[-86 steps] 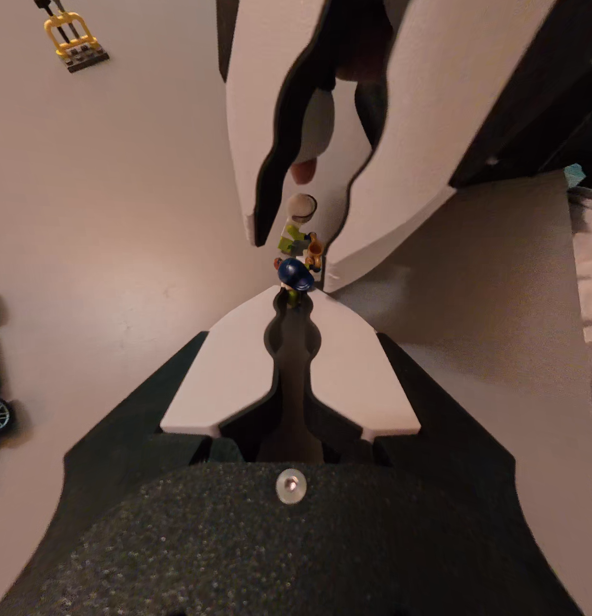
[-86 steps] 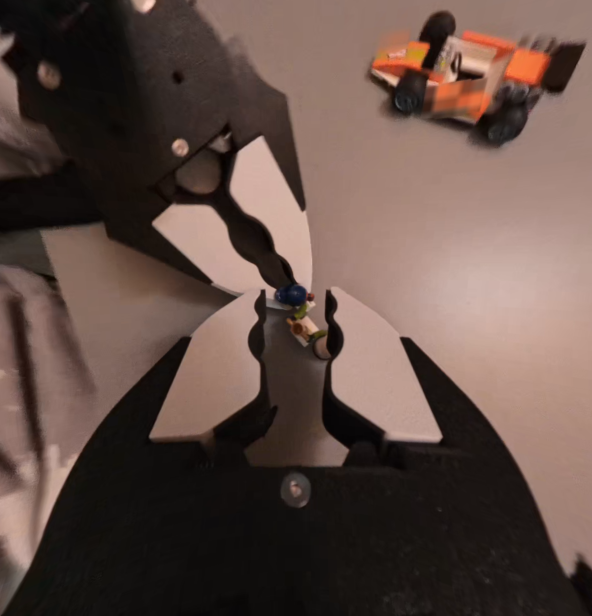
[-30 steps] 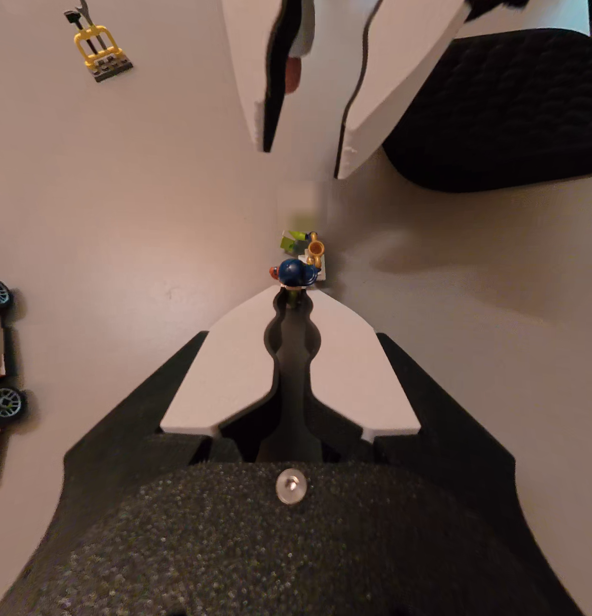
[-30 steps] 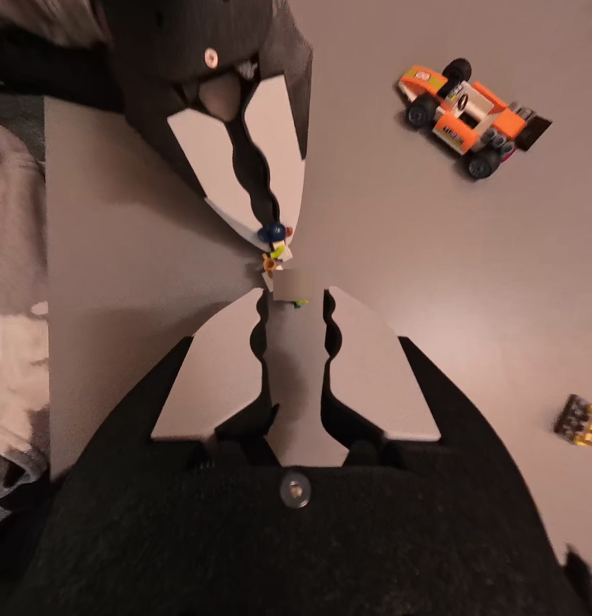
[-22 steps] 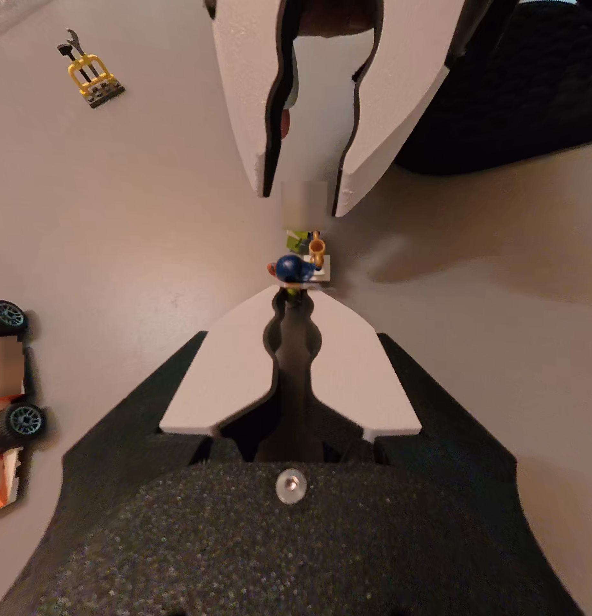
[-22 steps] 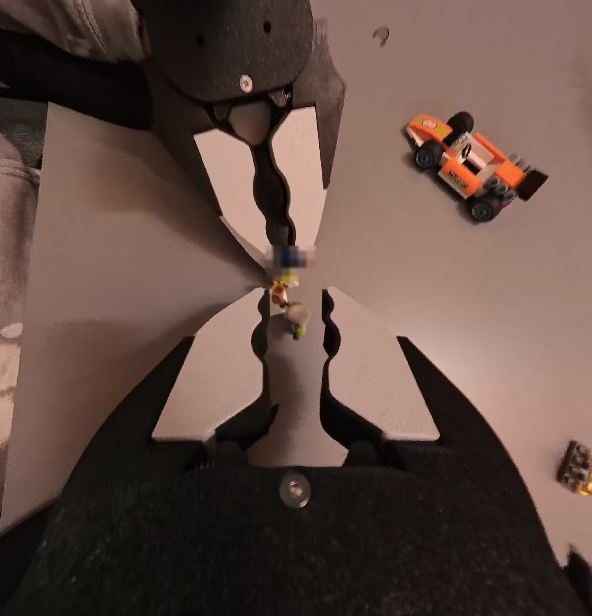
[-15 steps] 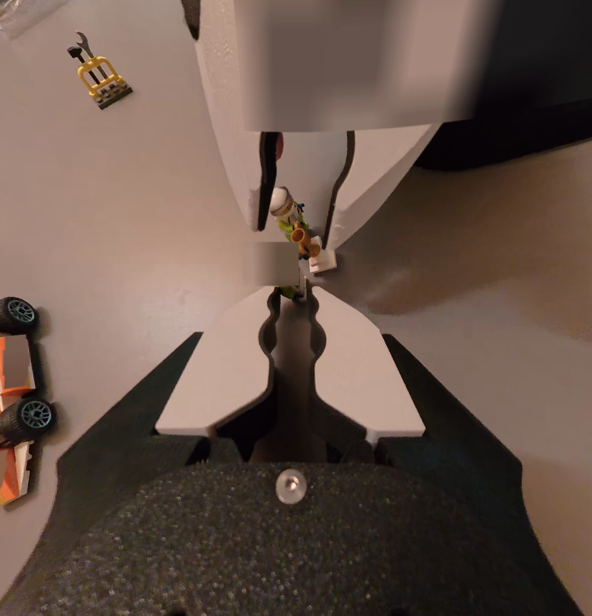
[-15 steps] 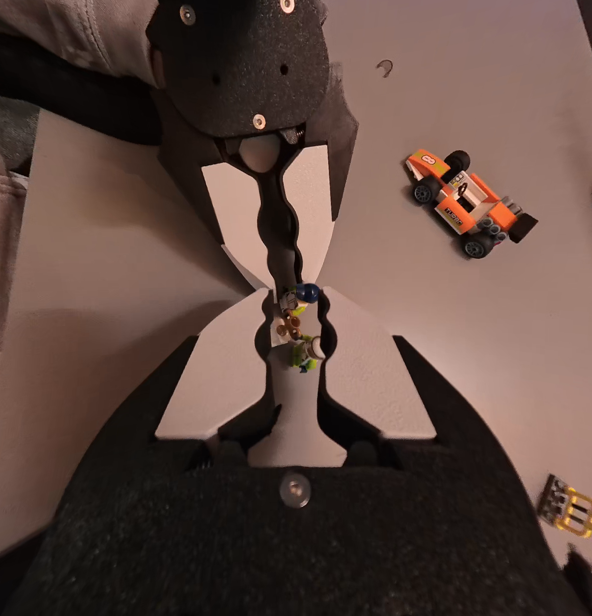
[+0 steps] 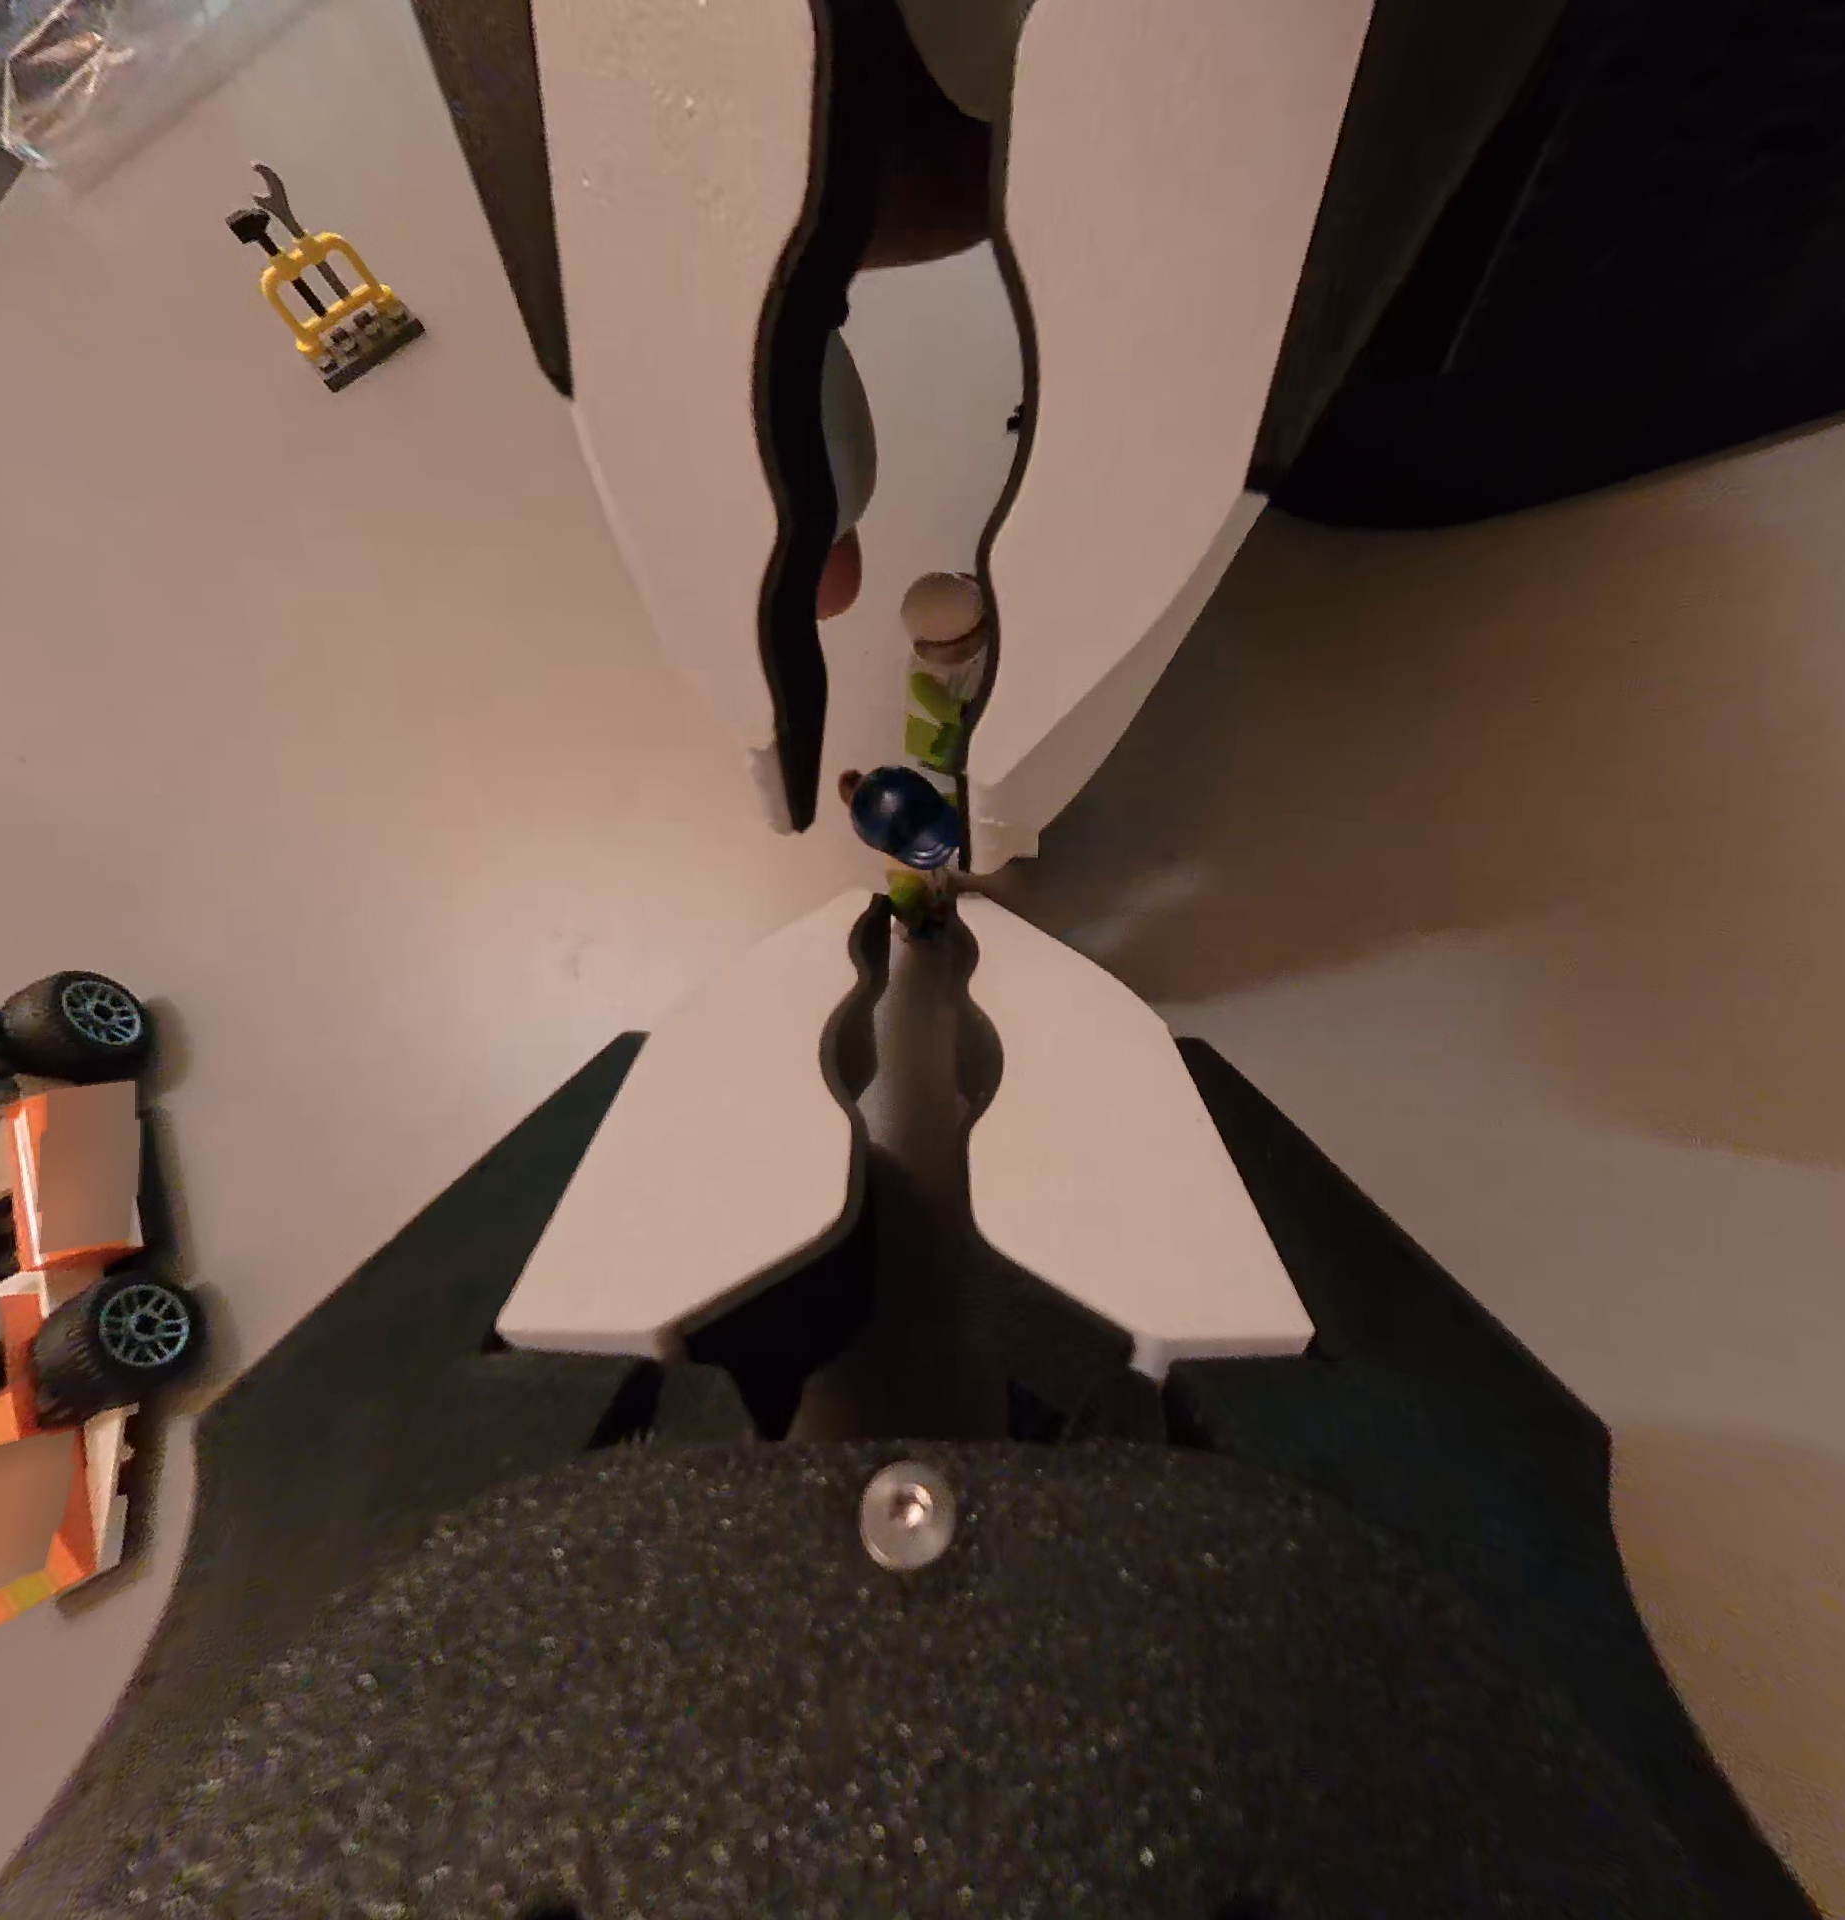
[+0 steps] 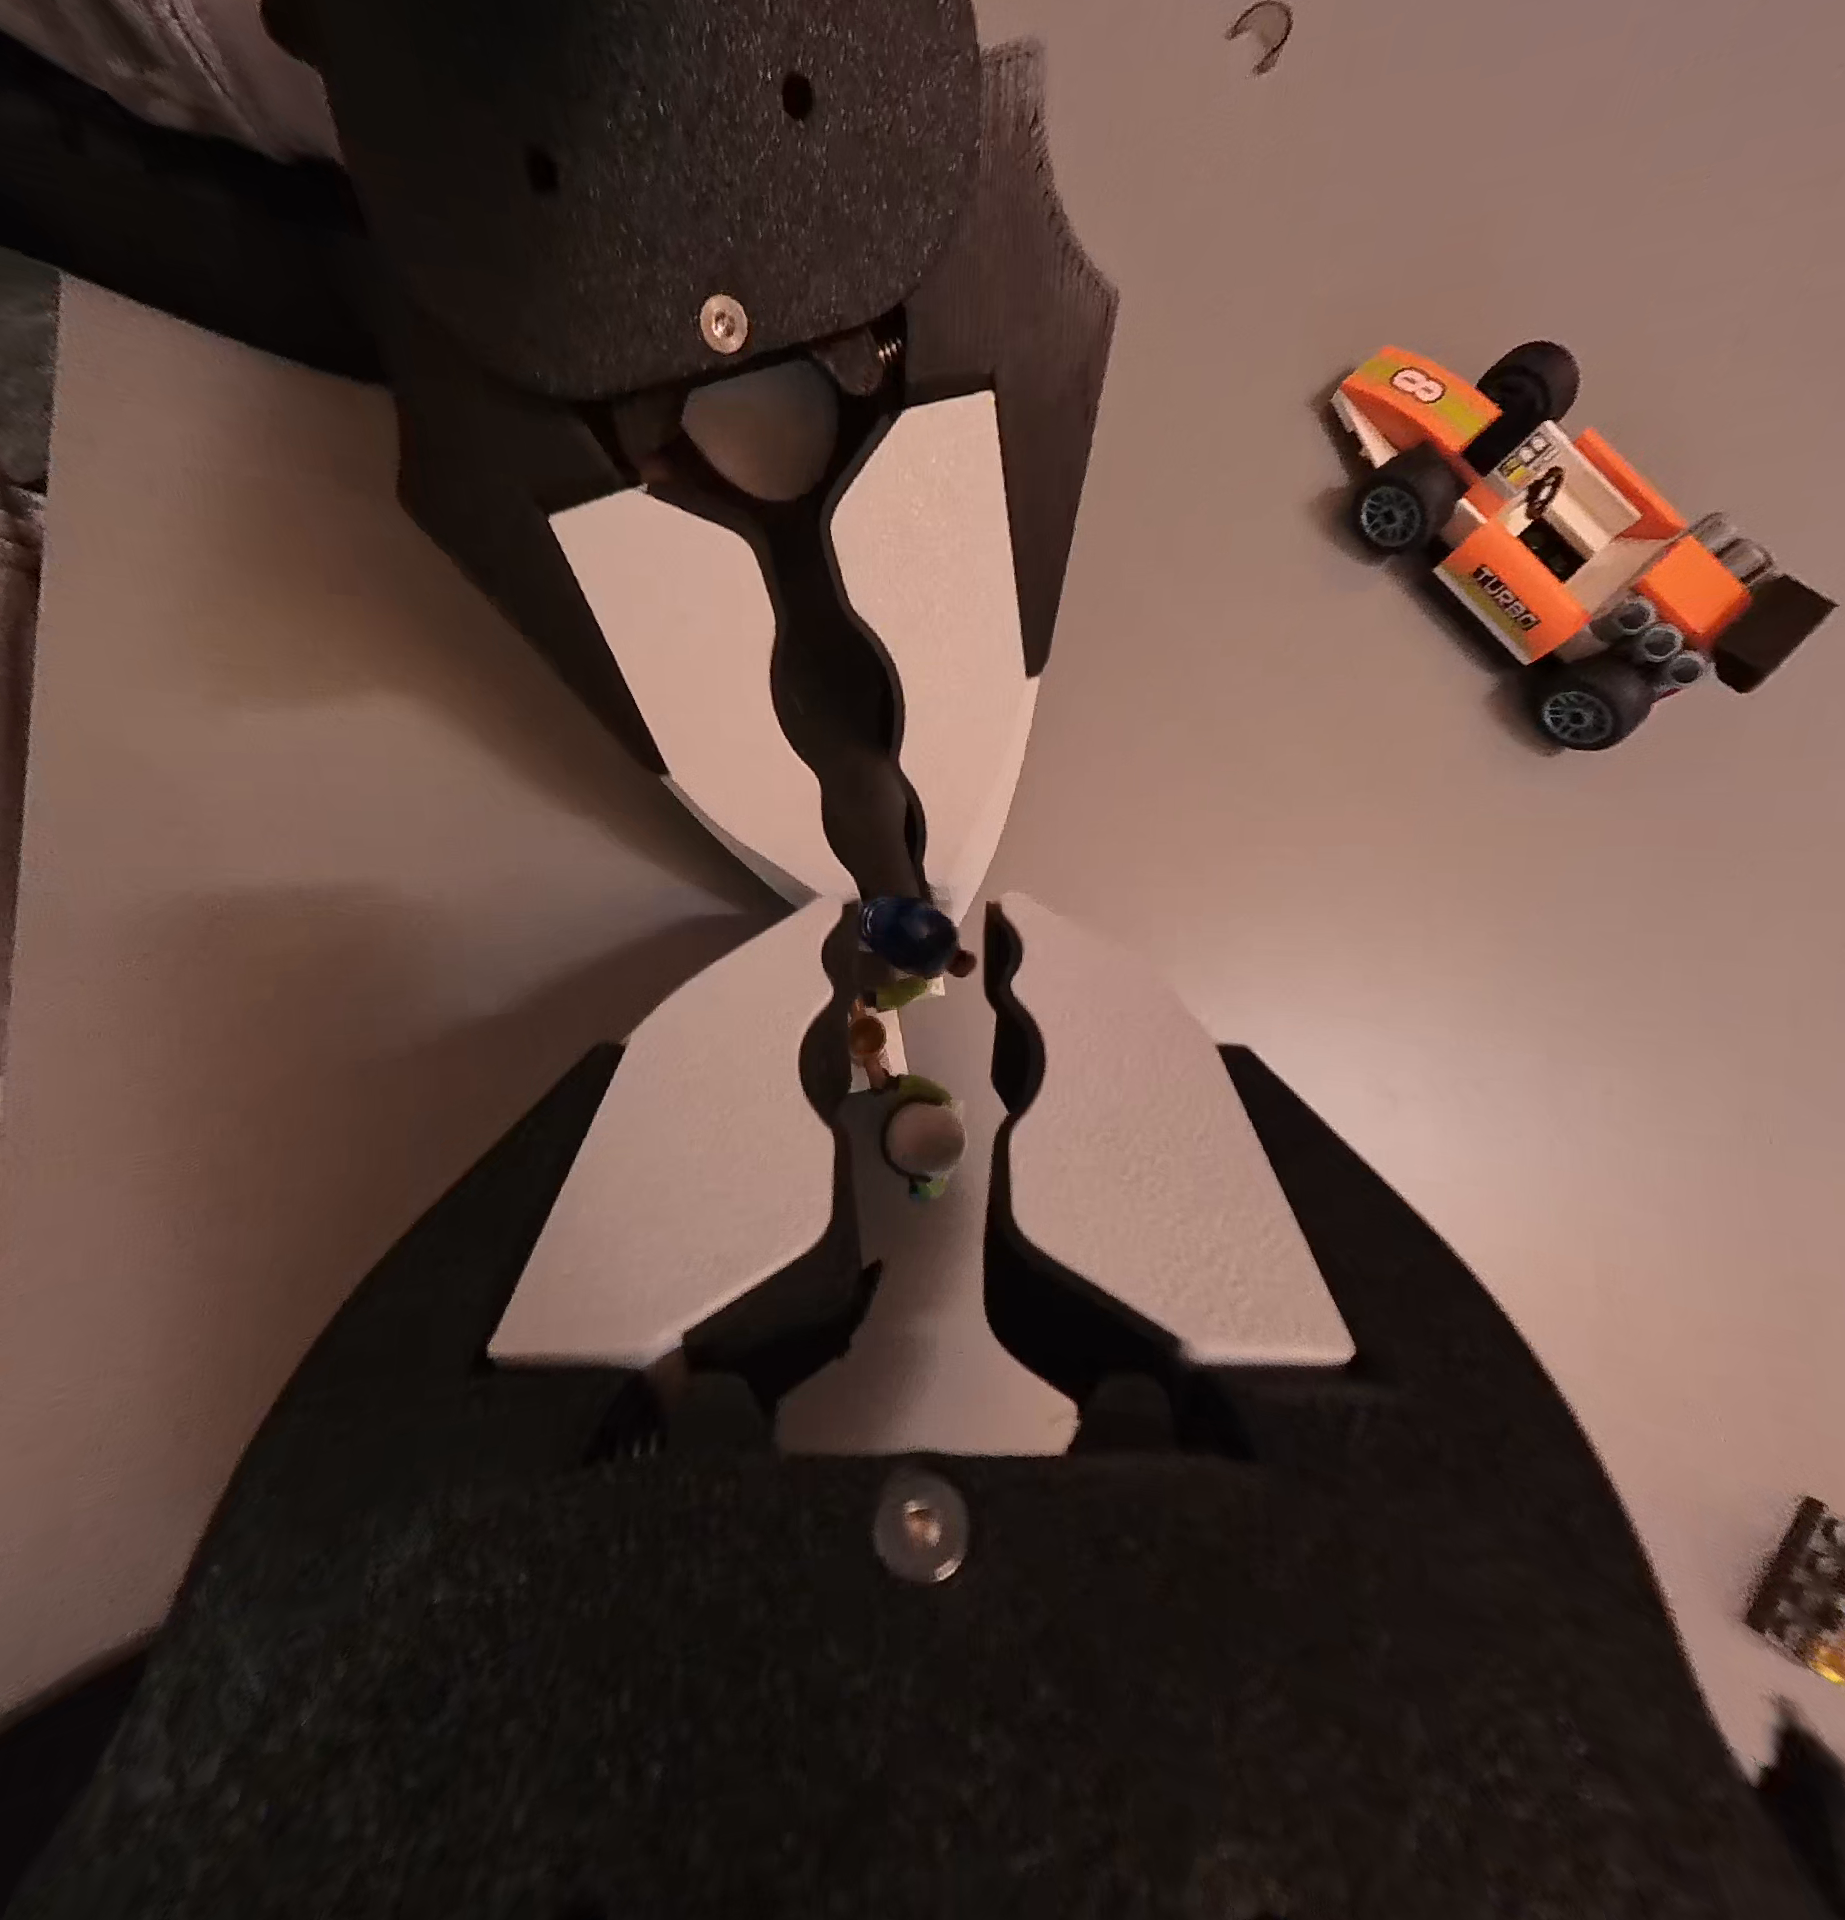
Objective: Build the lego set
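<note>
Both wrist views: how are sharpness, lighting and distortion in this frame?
Left wrist view: sharp, dim warm light, strong fisheye; the right gripper casts a broad shadow on the table. Right wrist view: sharp at centre, orange car clear, yellow piece blurred at the edge.

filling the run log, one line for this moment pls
left gripper: shut on blue-cap minifig | right gripper: open around white-helmet minifig | car: built, aside

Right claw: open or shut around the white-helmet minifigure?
Open. In the right wrist view the right claw shows table between its fingers, and the white-helmet minifigure stands in that gap with space on both sides.
</note>
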### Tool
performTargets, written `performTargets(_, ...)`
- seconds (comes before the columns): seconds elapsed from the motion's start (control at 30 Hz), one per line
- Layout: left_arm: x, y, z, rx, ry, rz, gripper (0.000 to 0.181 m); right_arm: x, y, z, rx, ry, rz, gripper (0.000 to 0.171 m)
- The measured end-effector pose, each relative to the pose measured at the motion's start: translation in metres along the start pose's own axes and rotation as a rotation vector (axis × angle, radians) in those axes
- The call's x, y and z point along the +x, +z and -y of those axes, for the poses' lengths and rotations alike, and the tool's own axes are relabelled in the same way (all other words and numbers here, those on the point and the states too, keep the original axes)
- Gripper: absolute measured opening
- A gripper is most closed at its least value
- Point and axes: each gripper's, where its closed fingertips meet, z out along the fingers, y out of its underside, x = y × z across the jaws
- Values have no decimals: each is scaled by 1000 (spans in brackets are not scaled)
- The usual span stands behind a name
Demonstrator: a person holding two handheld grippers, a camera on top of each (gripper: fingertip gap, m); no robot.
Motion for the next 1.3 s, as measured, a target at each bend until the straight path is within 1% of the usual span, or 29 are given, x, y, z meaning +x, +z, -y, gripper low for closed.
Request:
performTargets(0.07,0,0,0,-1,1,2,9,-2,1,-2,-13,-19,8,18)
performTargets(0.27,1,0,0,-1,7,-8,9,-6,0,-2,-2,-110,54,17)
performTargets(0.3,2,1,0,-2,10,-12,8,-7,-1,-2,-3,-141,69,14)
performTargets(0.4,2,1,-1,-2,26,-14,8,-6,-1,-5,-39,-206,108,14)
performTargets(0.47,2,1,-1,-1,25,-13,8,-5,-2,-7,-64,-205,127,20)
performTargets(0.53,2,0,-1,-2,25,-11,8,-4,-6,-5,-67,-199,127,21)
performTargets(0.77,4,1,0,-3,35,-23,8,2,-13,-3,-54,-188,40,15)
performTargets(1.1,7,0,0,-1,20,-38,8,12,-6,-1,-55,-184,11,14)
performTargets(1.2,6,0,0,-1,5,-42,8,14,-10,-3,-51,-171,1,14)
performTargets(1.3,6,-1,1,0,-36,-57,8,13,-23,-4,-9,-119,2,16)
